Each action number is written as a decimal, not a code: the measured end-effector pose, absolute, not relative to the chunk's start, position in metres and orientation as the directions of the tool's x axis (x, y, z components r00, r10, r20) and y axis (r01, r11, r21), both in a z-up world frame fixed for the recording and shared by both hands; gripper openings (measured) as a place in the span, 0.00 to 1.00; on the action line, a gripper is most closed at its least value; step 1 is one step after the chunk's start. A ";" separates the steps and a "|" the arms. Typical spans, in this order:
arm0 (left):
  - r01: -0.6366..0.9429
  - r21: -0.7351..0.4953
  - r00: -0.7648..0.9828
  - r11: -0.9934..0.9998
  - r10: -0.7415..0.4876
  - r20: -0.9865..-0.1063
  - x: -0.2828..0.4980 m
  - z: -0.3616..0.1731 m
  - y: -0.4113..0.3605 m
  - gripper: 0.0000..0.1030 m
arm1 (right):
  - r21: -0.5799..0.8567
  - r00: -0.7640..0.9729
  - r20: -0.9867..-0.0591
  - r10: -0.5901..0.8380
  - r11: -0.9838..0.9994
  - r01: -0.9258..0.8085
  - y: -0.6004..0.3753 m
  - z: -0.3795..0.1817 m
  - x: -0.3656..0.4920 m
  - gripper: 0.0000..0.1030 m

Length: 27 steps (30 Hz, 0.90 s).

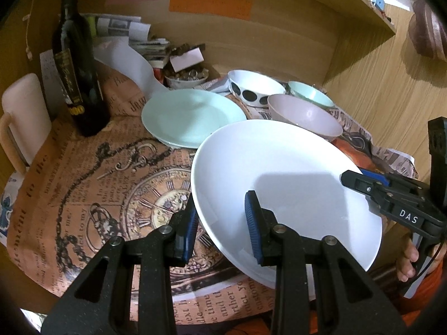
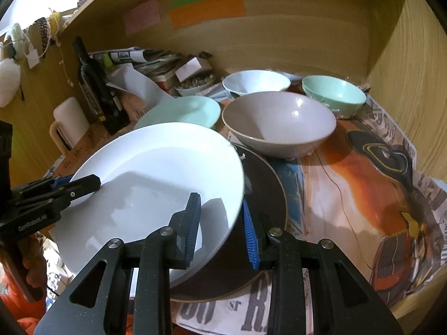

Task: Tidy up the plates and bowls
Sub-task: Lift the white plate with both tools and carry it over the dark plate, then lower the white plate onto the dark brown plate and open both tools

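White plate (image 1: 279, 173) pinched by both tools (image 1: 220, 223) (image 2: 220, 223) (right view alone shows dark plate (image 2: 268, 195) beneath).

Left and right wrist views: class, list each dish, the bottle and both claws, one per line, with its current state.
White plate: tilted, gripped at opposite rims by both claws.
Left claw: shut on the plate's rim.
Right claw: shut on the plate's rim.
Dark plate: flat, beneath the white plate.
Mint plate: flat, empty.
Pinkish bowl: upright, empty.
Mint bowl: upright, empty.
Wine bottle: standing upright.
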<state>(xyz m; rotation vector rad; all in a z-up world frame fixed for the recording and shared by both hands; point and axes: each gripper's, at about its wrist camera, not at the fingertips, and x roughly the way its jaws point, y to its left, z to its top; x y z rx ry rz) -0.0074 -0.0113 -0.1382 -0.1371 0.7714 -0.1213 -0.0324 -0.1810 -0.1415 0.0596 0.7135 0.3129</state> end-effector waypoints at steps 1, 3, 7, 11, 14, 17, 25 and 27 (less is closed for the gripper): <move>0.059 -0.169 0.707 0.984 -0.161 -0.689 -0.006 -0.140 -0.012 0.32 | 0.162 0.709 -0.638 0.301 0.952 -0.259 -0.182 -0.143 -0.032 0.26; 0.063 -0.166 0.697 0.984 -0.163 -0.698 -0.003 -0.143 -0.015 0.32 | 0.166 0.704 -0.645 0.297 0.954 -0.250 -0.184 -0.146 -0.031 0.26; 0.071 -0.153 0.686 0.986 -0.160 -0.710 0.003 -0.147 -0.022 0.32 | 0.181 0.690 -0.662 0.292 0.956 -0.230 -0.189 -0.153 -0.027 0.26; 0.077 -0.155 0.669 0.985 -0.166 -0.724 0.011 -0.152 -0.027 0.32 | 0.191 0.679 -0.676 0.286 0.958 -0.214 -0.195 -0.159 -0.023 0.26; 0.083 -0.161 0.660 0.983 -0.175 -0.730 0.016 -0.153 -0.029 0.32 | 0.191 0.676 -0.681 0.281 0.960 -0.206 -0.197 -0.160 -0.022 0.26; 0.090 -0.160 0.656 0.983 -0.179 -0.733 0.019 -0.155 -0.033 0.32 | 0.189 0.674 -0.686 0.276 0.961 -0.201 -0.199 -0.160 -0.021 0.26; 0.100 -0.174 0.637 0.980 -0.197 -0.745 0.026 -0.158 -0.034 0.32 | 0.187 0.671 -0.691 0.269 0.963 -0.194 -0.202 -0.160 -0.019 0.26; 0.101 -0.181 0.629 0.978 -0.204 -0.750 0.028 -0.160 -0.033 0.32 | 0.182 0.669 -0.693 0.269 0.963 -0.198 -0.202 -0.160 -0.018 0.26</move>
